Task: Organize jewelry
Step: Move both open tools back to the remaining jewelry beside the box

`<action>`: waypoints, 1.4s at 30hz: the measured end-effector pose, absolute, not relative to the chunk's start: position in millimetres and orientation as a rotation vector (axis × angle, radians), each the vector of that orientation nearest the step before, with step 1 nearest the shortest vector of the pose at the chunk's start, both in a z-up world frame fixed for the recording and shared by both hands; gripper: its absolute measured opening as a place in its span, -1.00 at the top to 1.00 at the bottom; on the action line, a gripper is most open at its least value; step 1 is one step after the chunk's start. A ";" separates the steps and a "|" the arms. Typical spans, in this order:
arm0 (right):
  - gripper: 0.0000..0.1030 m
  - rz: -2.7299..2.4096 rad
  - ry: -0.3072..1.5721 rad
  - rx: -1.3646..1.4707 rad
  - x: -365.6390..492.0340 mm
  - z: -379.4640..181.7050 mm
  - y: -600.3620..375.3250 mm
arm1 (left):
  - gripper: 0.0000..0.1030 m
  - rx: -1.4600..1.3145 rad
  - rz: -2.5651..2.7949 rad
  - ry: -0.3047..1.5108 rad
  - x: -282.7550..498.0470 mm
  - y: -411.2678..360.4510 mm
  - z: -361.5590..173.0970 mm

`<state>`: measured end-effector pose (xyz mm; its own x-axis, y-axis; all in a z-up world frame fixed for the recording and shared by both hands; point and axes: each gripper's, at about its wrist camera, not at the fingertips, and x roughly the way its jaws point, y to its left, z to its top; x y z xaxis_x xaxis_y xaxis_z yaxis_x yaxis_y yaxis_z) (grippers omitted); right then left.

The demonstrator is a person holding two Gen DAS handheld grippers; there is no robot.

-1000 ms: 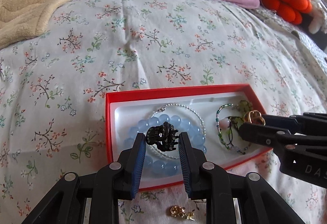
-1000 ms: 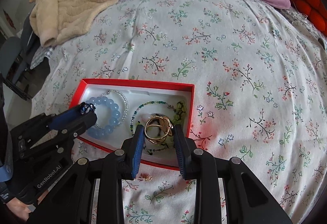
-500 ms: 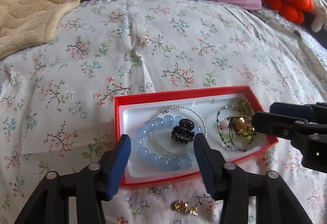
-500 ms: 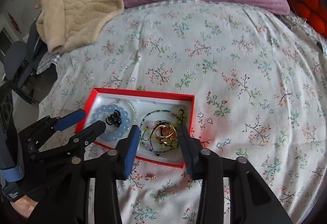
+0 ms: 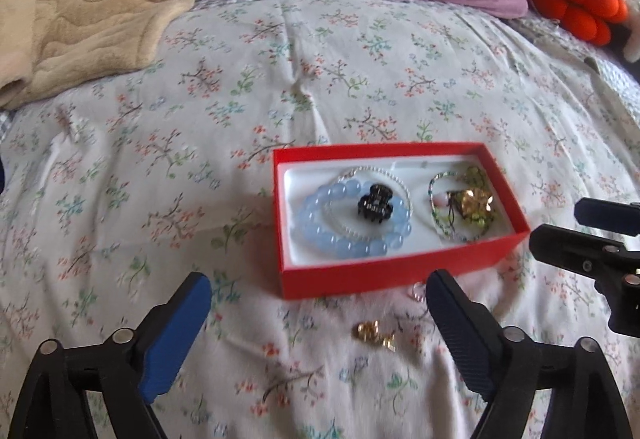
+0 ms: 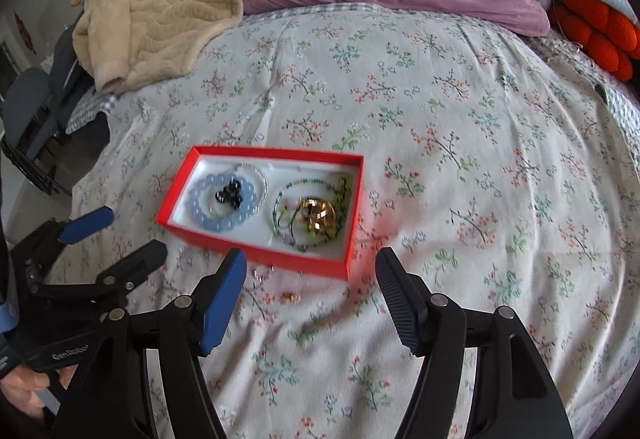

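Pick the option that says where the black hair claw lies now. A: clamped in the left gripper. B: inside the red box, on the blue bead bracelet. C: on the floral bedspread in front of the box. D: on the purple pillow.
B: the black hair claw rests on the blue bead bracelet inside the red box, and the left gripper is open and empty.

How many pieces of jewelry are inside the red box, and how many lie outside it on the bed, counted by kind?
Inside the red box:
blue bead bracelet: 1
thin silver bracelet: 1
black hair claw: 1
green bead strand: 1
gold piece: 1
Outside, on the floral bedspread:
small gold piece: 1
small pink piece: 1
Total: 7
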<state>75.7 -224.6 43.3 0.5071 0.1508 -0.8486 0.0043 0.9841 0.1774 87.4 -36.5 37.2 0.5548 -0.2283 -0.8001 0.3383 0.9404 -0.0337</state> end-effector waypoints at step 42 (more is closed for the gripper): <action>-0.83 -0.117 1.327 -0.029 36.0 -48.3 -230.3 | -0.98 0.236 -0.255 1.143 64.6 -25.7 -50.3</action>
